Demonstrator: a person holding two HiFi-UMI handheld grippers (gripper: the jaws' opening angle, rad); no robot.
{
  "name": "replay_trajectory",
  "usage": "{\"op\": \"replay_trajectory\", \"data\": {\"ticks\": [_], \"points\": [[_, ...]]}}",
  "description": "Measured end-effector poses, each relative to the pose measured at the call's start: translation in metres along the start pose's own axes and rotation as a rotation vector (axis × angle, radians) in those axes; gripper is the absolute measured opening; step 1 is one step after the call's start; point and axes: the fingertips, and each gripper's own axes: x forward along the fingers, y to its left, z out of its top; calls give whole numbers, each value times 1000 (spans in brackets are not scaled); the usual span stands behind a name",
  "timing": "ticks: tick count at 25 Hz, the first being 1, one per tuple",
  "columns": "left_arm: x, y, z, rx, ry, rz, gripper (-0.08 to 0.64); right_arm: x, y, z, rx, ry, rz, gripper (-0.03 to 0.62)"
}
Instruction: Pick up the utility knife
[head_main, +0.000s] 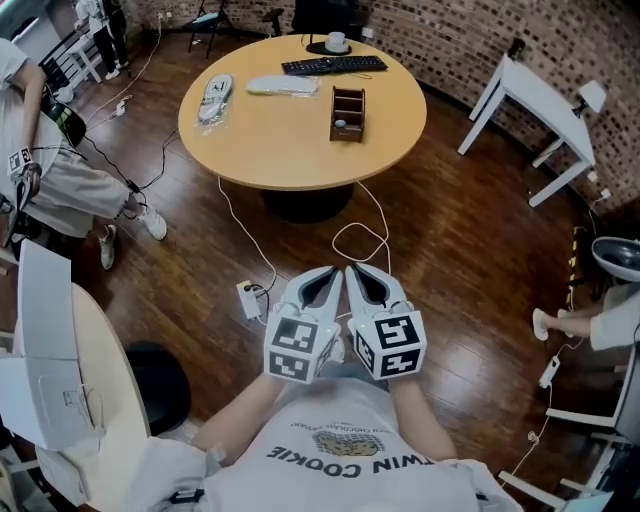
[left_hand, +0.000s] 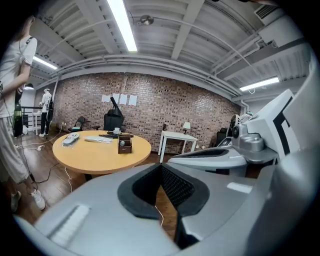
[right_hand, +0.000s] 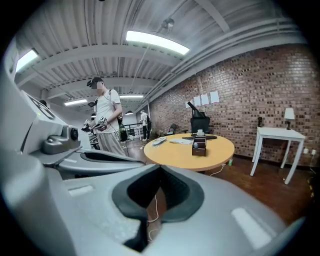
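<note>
Hanging together well short of the counter (head_main: 290, 145) in the head view, left tongs (head_main: 322, 275) and right tongs (head_main: 360, 272) show closed, empty jaws in each gripper view, nothing being in reach; the knife, perhaps in the box (right_hand: 199, 146), can't be made out.

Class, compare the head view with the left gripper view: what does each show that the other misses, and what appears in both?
Only the head view: the wearer's printed T-shirt and a power strip on the floor. Only the left gripper view: the ceiling strip light and sheets of paper on the brick wall. Both: the round wooden table, its brown desk organiser and keyboard.
</note>
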Motion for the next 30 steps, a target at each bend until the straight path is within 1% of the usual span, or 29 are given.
{"op": "replay_trajectory", "data": {"ticks": [6,12,14,24,30], "points": [[42,0,15,3,4,36,6,15,-38,10,-6,-1,36,2],[66,-2,25,35,6,55,6,26,-60,14,5,-3,53,2],[74,0,30,32,0,57,7,31,-66,16,7,-4,54,2],[119,29,43,22,6,56,7,74,-96,33,5,-14,50,2],[158,59,56,33,12,42,7,115,-120,49,10,-7,34,2]]}}
